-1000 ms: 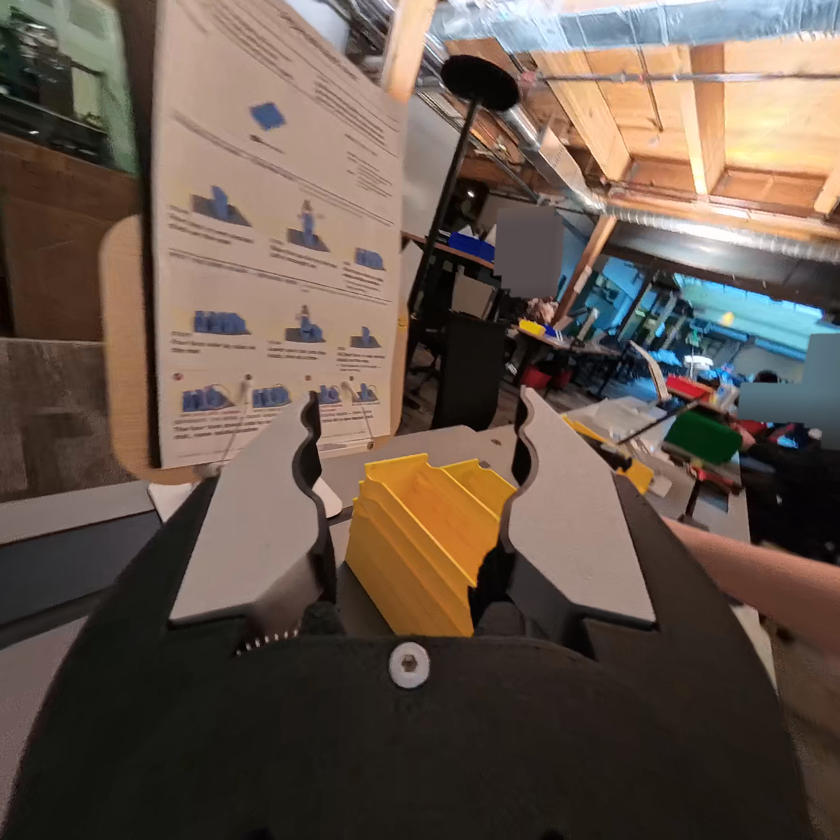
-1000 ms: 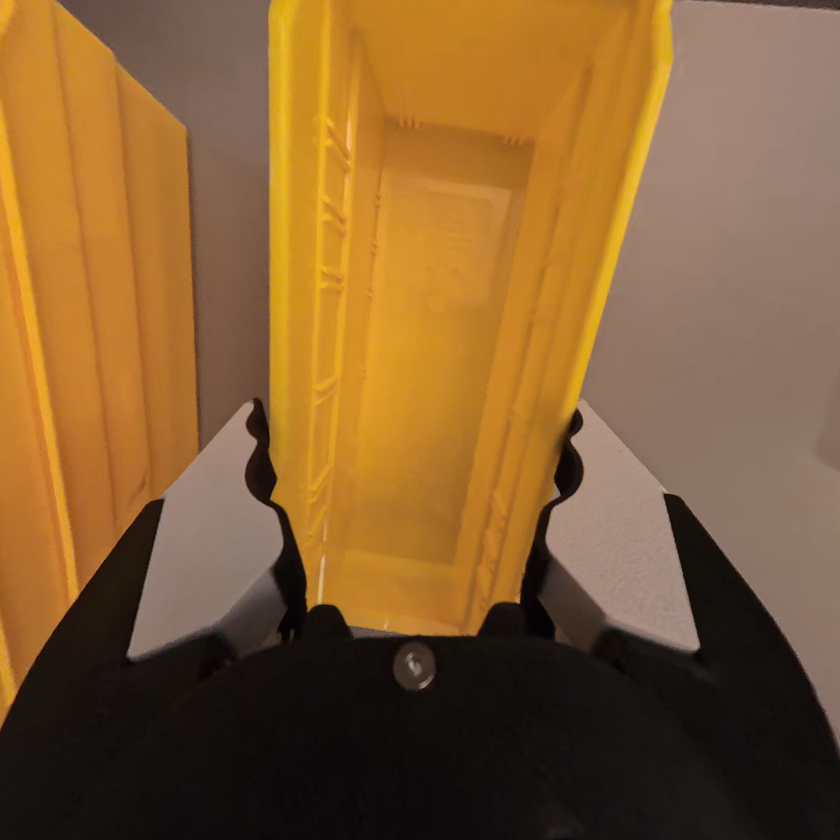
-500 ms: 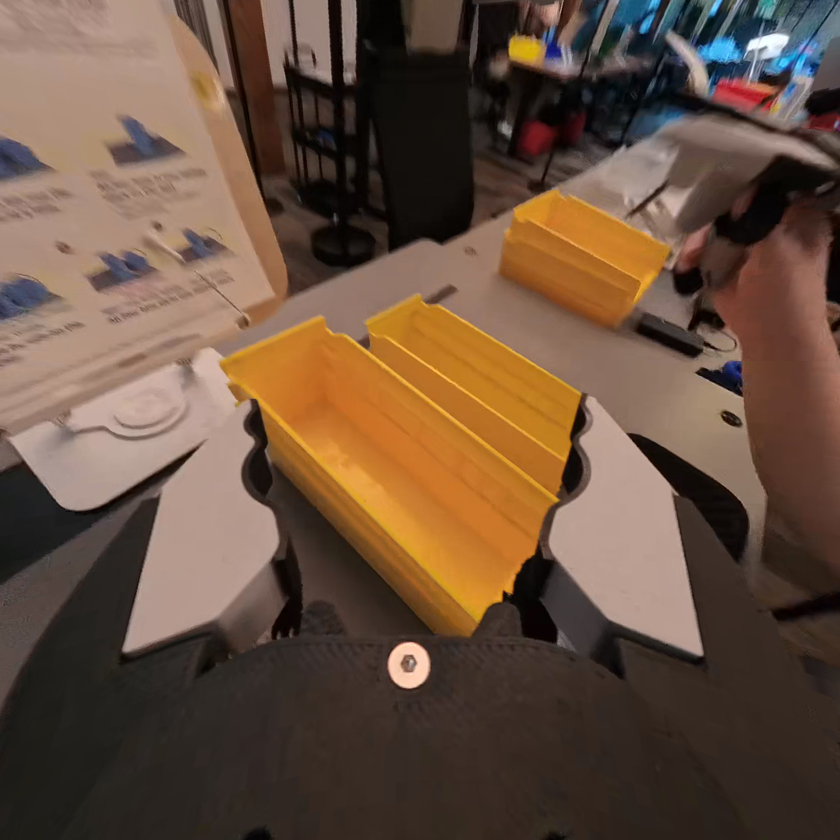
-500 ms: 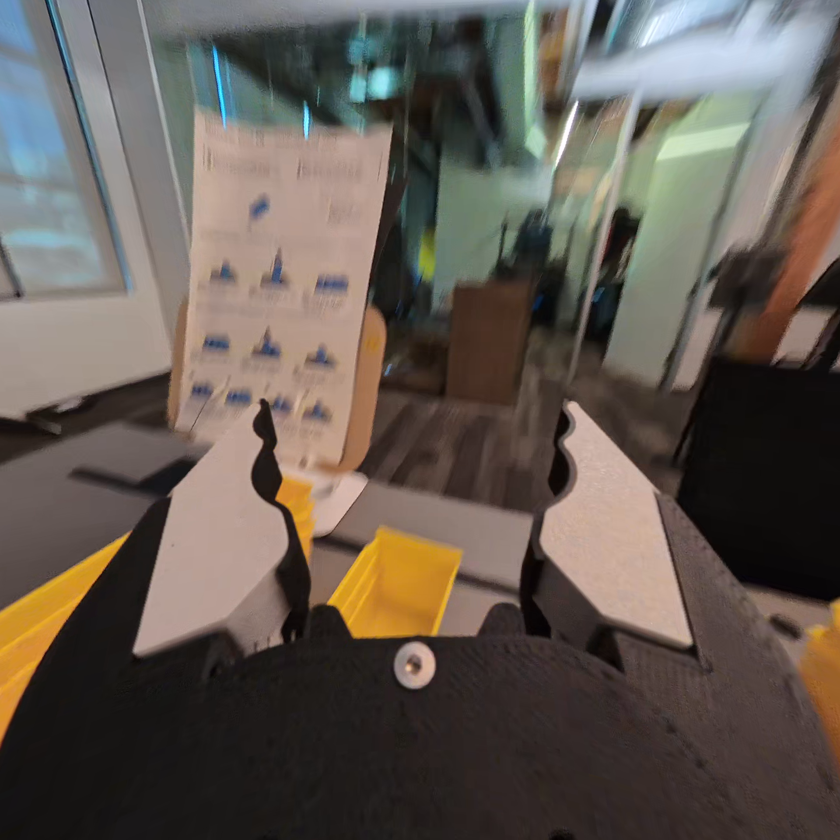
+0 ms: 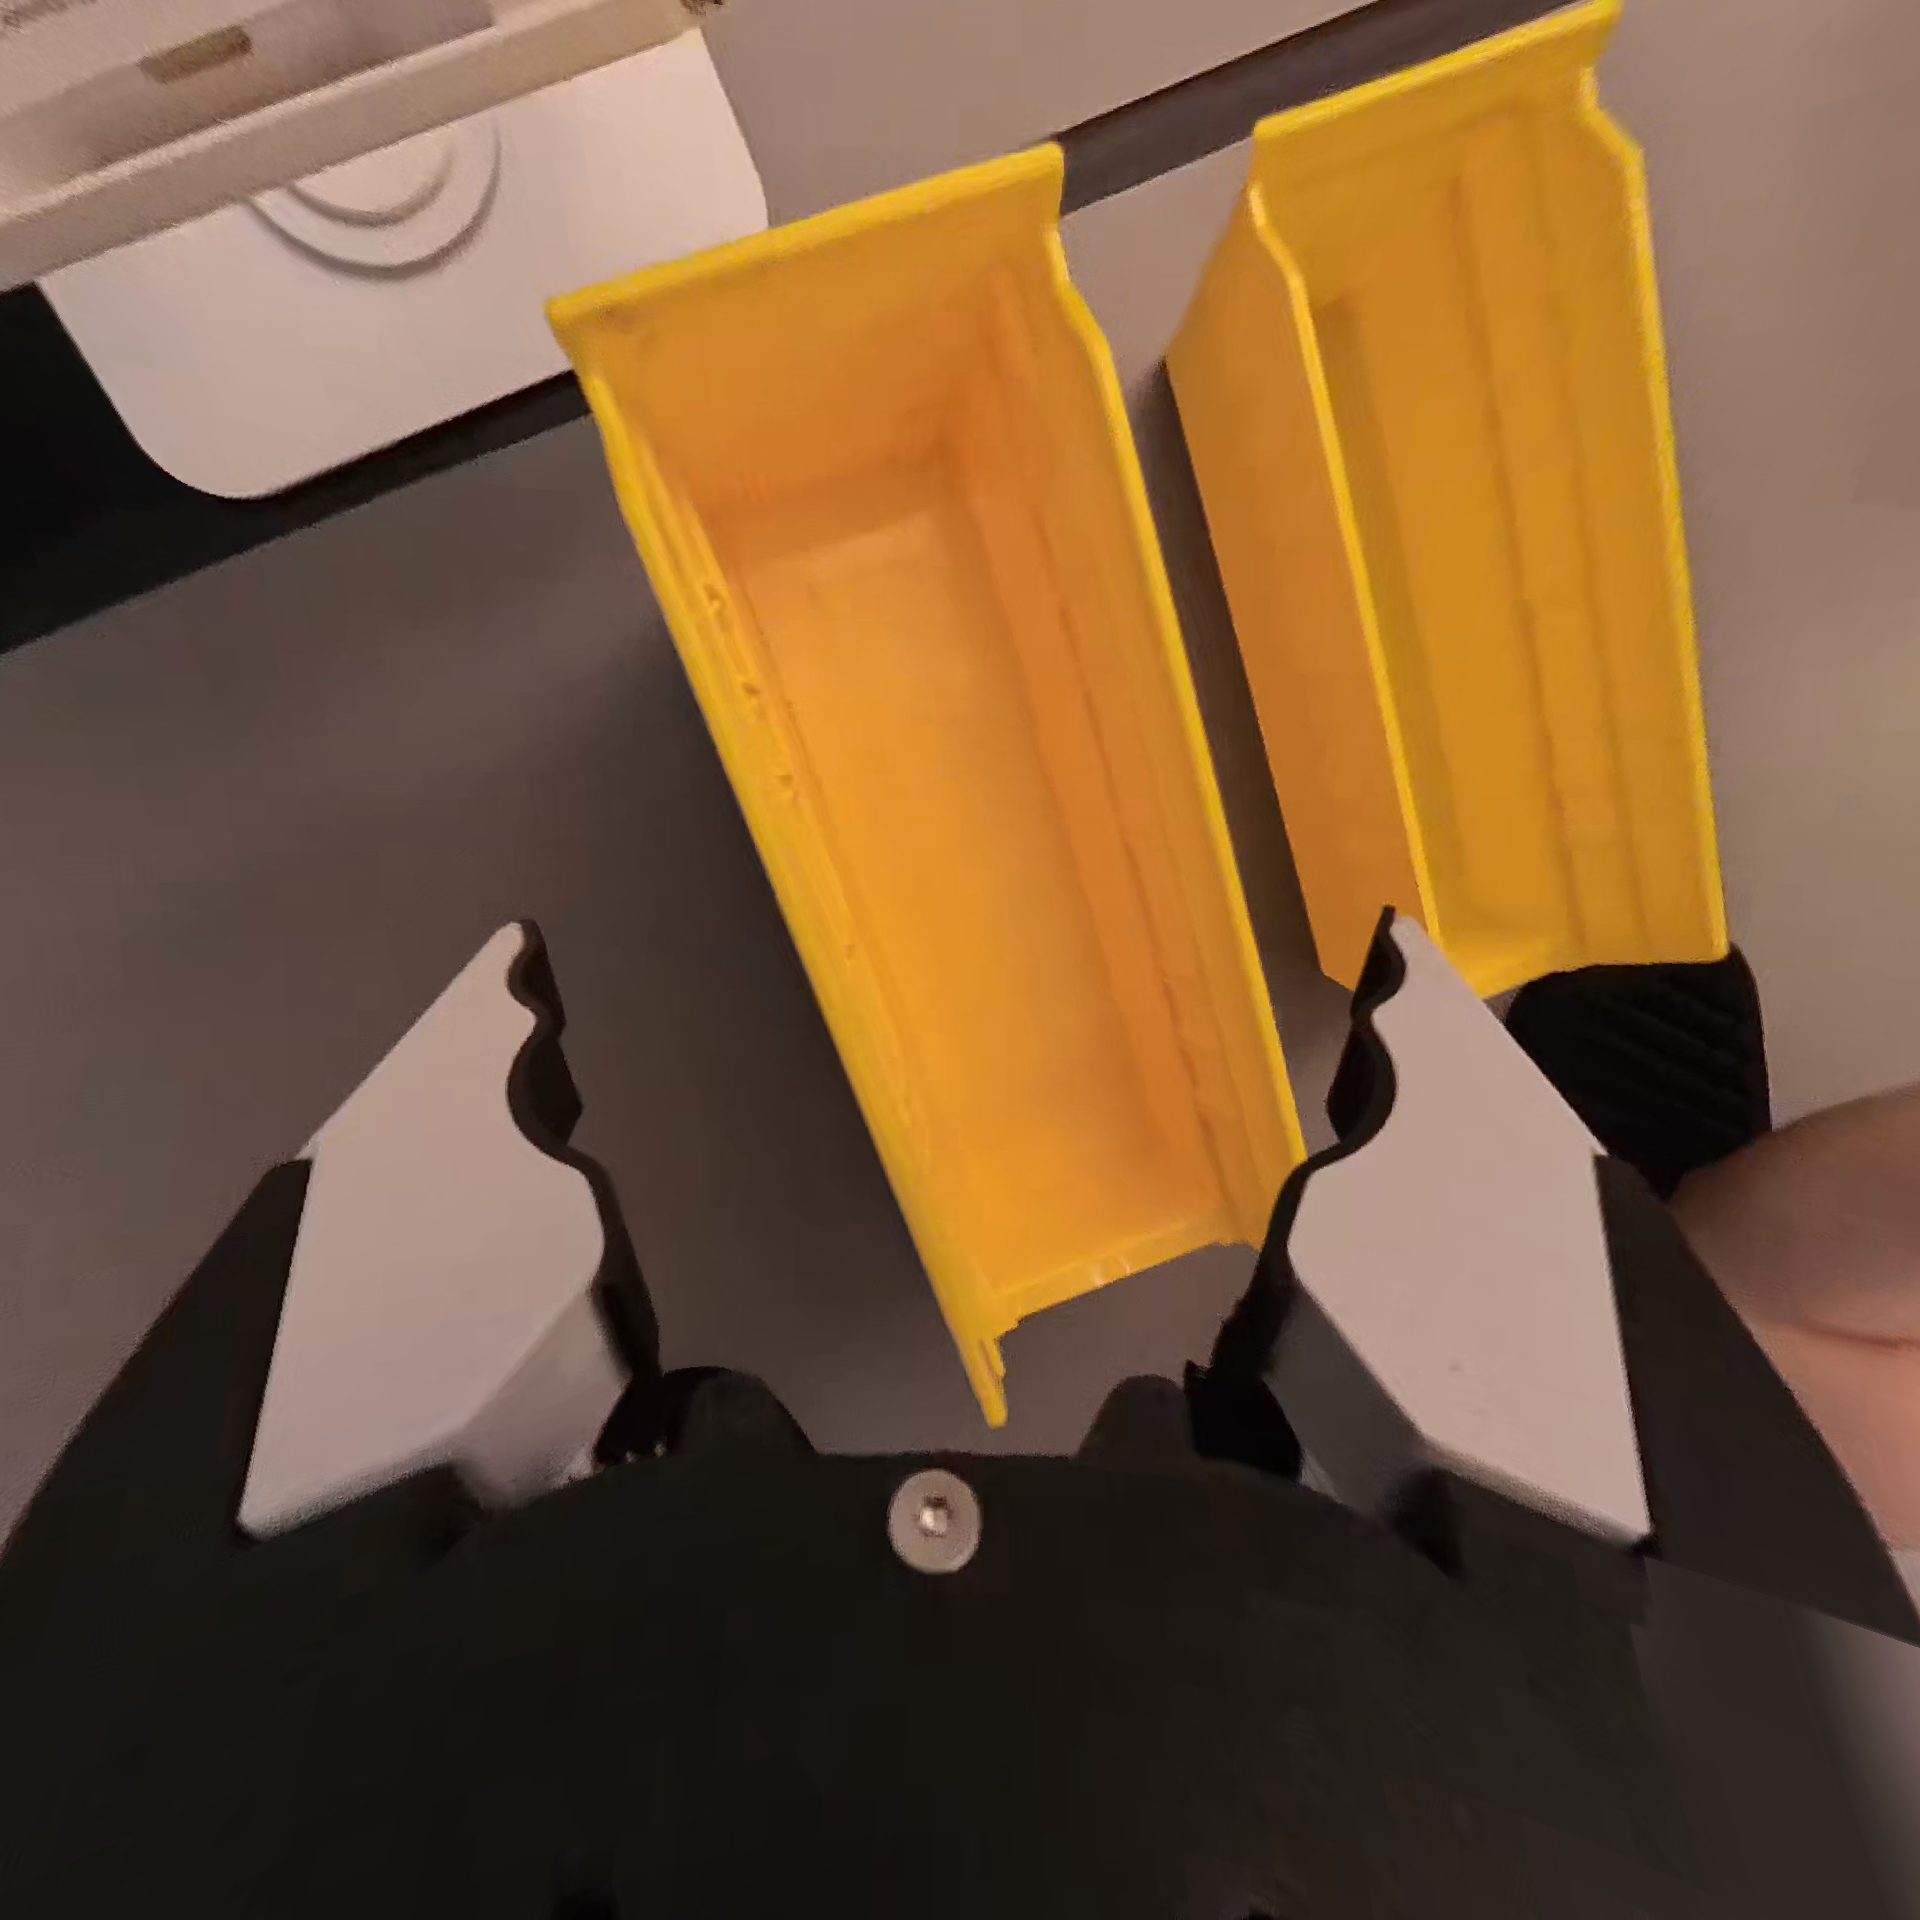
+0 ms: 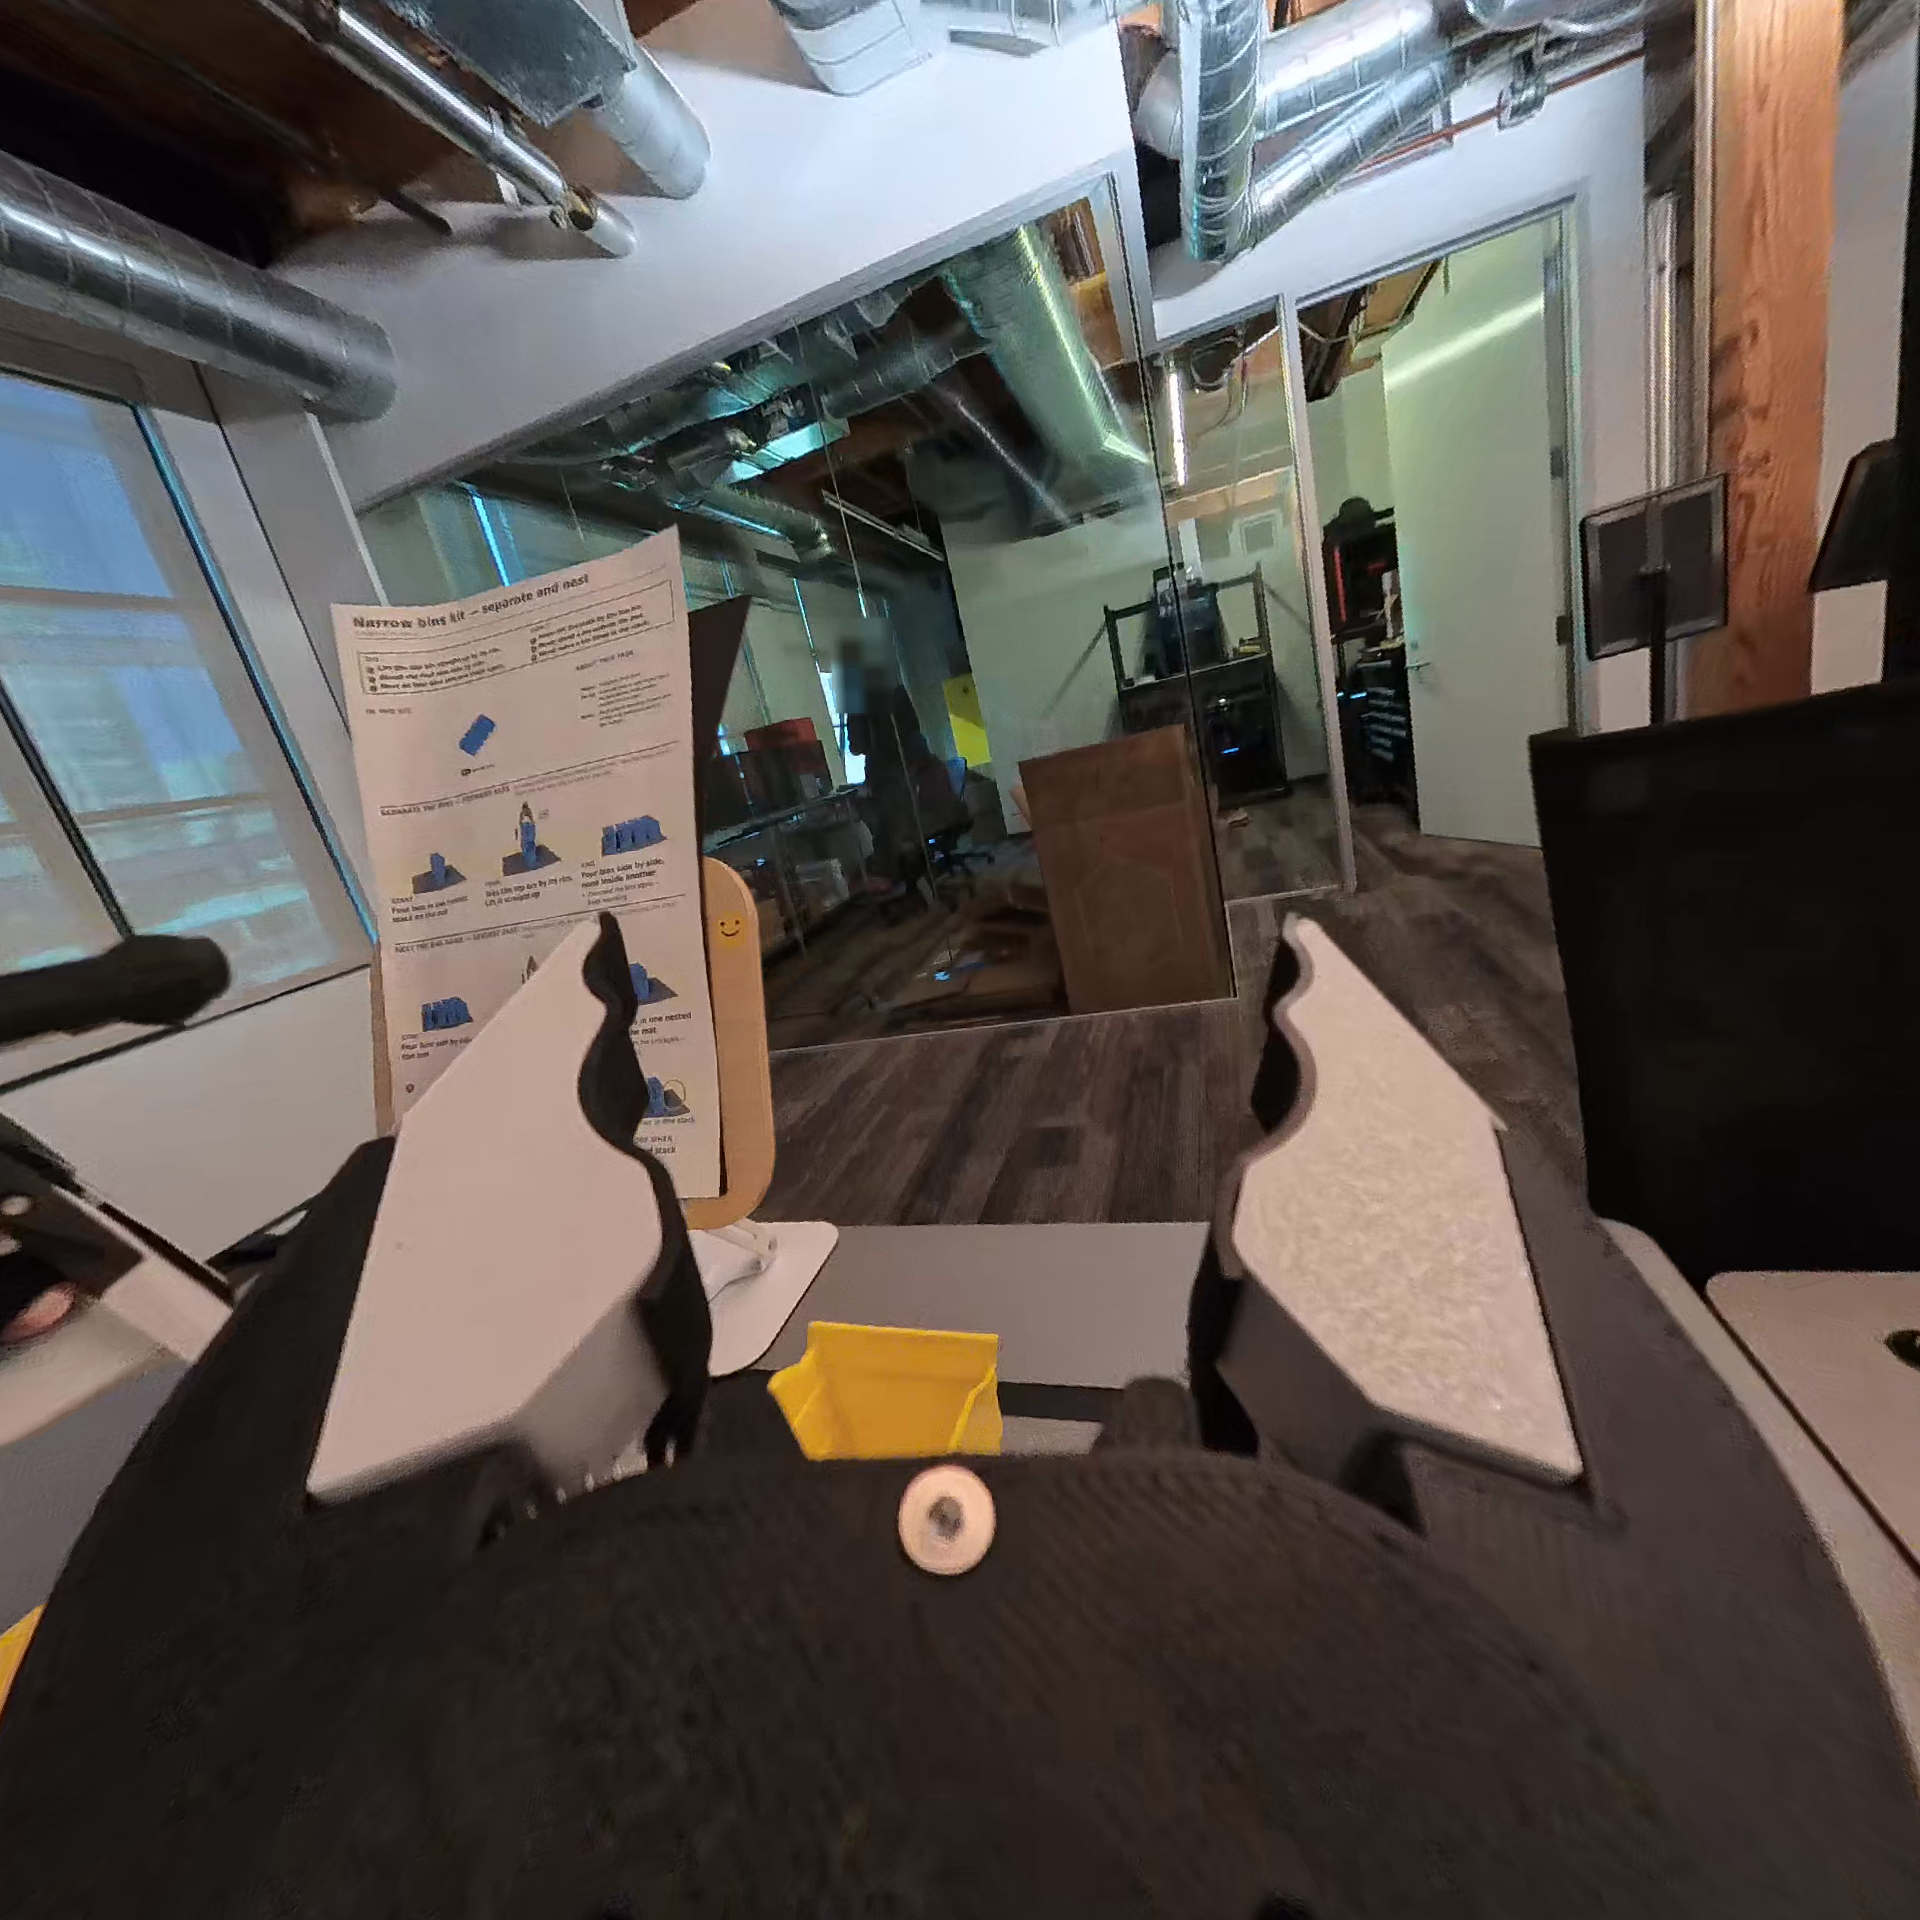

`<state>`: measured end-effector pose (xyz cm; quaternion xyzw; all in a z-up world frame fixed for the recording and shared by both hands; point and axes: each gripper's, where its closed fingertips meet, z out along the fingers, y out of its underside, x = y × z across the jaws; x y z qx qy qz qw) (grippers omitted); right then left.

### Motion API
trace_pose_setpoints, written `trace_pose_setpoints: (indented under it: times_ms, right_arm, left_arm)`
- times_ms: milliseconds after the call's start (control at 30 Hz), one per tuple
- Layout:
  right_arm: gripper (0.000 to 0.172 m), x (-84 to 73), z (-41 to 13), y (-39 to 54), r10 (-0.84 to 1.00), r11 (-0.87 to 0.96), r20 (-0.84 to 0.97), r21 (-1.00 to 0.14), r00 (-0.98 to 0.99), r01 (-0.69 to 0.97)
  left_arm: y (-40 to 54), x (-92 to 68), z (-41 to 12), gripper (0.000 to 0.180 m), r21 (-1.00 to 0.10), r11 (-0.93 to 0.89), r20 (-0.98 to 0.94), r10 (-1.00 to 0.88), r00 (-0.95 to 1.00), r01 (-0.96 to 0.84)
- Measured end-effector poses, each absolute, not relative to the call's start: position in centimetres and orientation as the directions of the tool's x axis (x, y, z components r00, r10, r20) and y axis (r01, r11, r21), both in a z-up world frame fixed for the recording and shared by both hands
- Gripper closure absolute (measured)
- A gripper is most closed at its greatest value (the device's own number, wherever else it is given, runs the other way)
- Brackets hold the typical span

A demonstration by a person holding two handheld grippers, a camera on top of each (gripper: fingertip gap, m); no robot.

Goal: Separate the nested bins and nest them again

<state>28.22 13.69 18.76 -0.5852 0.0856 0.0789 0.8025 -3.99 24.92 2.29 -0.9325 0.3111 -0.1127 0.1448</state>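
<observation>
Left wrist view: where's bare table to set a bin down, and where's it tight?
Free: grey table left of the near yellow bin, below the white stand base. Tight: narrow strip between that bin and the second yellow bin; the open left hand-held gripper straddles the near bin's end.

A printed instruction sheet (image 6: 525, 831) stands clipped on a wooden stand (image 6: 740, 1039)

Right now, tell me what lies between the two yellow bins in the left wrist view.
Only a bare strip of grey table separates the nearer bin from the farther bin; they stand apart.
</observation>
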Motion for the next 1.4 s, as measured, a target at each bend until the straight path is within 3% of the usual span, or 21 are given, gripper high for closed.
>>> trace_pose_setpoints:
  times_ms: [233,400,867,1400]
  right_arm:
    - [0.054,28.7,18.6,13.6,0.108,0.307,-0.308,-0.894,0.945,-0.327]
    - [0.055,28.3,18.8,13.8,0.12,0.305,-0.299,-0.896,0.947,-0.322]
    - [0.062,30.3,17.8,13.9,0.179,0.292,-0.412,-0.845,0.893,-0.448]
    - [0.065,28.9,17.3,15.0,0.184,0.255,-0.379,-0.873,0.907,-0.416]
  left_arm:
    - [25.1,-3.7,-3.7,0.032,-0.12,-0.827,-0.006,-0.552,0.834,-0.548]
    - [23.3,-3.2,-6.0,0.036,0.003,-0.876,0.063,-0.481,0.874,-0.482]
    - [22.8,-3.7,-5.0,0.063,0.101,-0.878,-0.077,-0.476,0.876,-0.468]
    - [21.9,-3.9,-1.5,0.063,0.156,-0.865,-0.044,-0.488,0.872,-0.477]
